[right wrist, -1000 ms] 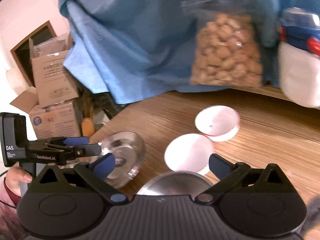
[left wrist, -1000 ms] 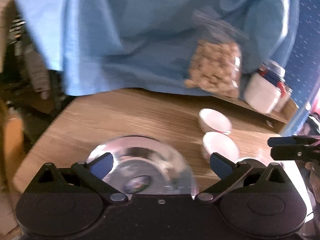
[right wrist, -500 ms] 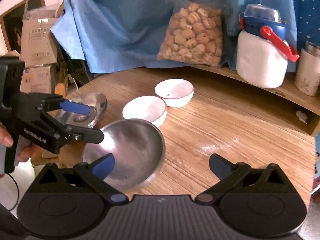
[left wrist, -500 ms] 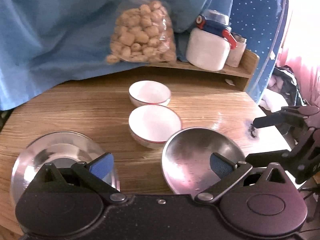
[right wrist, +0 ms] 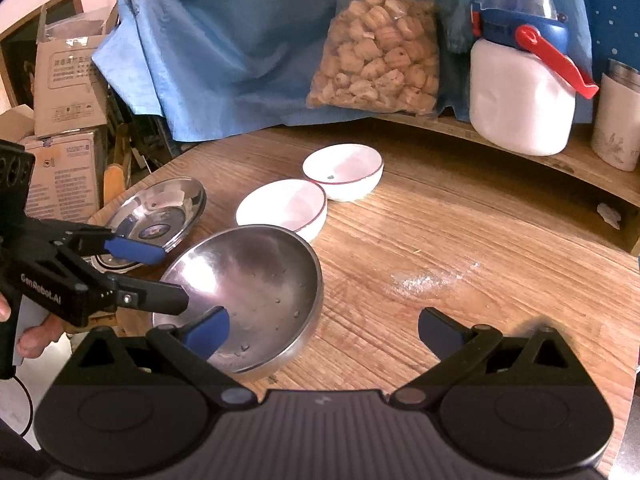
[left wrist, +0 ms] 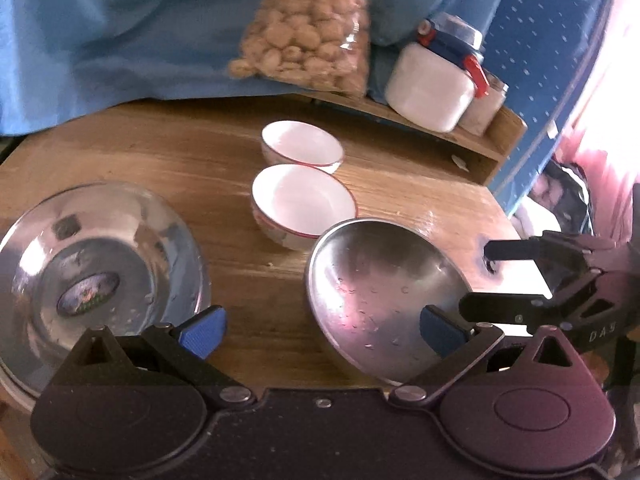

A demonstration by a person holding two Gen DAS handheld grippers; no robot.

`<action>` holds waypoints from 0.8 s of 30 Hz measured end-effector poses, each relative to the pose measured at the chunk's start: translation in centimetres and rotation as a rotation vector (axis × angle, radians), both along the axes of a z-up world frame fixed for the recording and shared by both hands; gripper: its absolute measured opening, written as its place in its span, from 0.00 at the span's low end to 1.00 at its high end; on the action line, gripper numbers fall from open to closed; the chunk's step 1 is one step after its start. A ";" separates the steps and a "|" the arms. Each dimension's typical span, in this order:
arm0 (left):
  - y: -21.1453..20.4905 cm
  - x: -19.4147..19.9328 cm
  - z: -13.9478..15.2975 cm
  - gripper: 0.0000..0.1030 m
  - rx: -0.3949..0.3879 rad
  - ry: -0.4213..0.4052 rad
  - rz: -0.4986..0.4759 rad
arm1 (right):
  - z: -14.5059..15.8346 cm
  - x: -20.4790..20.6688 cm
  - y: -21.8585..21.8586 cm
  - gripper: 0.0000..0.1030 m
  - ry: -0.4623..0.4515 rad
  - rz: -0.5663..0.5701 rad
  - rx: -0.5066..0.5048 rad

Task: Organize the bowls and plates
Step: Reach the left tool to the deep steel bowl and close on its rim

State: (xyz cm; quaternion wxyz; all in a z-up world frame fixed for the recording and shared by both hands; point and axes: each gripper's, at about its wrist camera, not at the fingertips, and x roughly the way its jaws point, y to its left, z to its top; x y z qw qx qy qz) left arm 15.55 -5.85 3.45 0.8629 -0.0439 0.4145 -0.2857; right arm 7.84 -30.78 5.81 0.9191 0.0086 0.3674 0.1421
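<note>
On the round wooden table stand a shallow steel plate (left wrist: 96, 264) (right wrist: 160, 208), a deep steel bowl (left wrist: 380, 288) (right wrist: 256, 280) and two white bowls with red rims, one near (left wrist: 304, 200) (right wrist: 282, 204) and one far (left wrist: 302, 146) (right wrist: 344, 168). My left gripper (left wrist: 322, 330) (right wrist: 174, 280) is open, and its right finger overlaps the steel bowl's near rim. My right gripper (right wrist: 324, 330) (left wrist: 474, 278) is open too. Its left finger hangs over the steel bowl, and its right finger is over bare table. Neither holds anything.
A raised wooden shelf (right wrist: 520, 160) at the back carries a bag of snacks (right wrist: 380, 52), a white jar with a blue lid (right wrist: 520, 92) and a steel cup (right wrist: 620, 120). Blue cloth (right wrist: 240, 40) hangs behind. Cardboard boxes (right wrist: 64, 92) stand left of the table.
The left wrist view has swung right from the steel plate, and all the dishes now show. The right gripper has drawn back; the steel bowl now sits under both grippers' inner fingers.
</note>
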 end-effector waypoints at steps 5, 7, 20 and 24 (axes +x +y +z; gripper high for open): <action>0.2 -0.6 -0.4 0.94 -0.004 -0.016 0.025 | -0.2 0.2 0.4 0.99 -0.007 0.006 -0.015; 0.3 -0.6 -0.6 0.90 -0.011 -0.005 0.039 | -0.2 0.2 0.5 0.99 -0.010 0.003 -0.014; 0.9 0.0 -1.6 0.70 -0.054 0.043 0.072 | -0.7 0.1 0.1 0.88 -0.006 -0.023 0.002; 0.9 -0.1 -1.6 0.53 -0.061 0.029 0.074 | -1.0 0.2 0.2 0.79 0.001 -0.032 0.008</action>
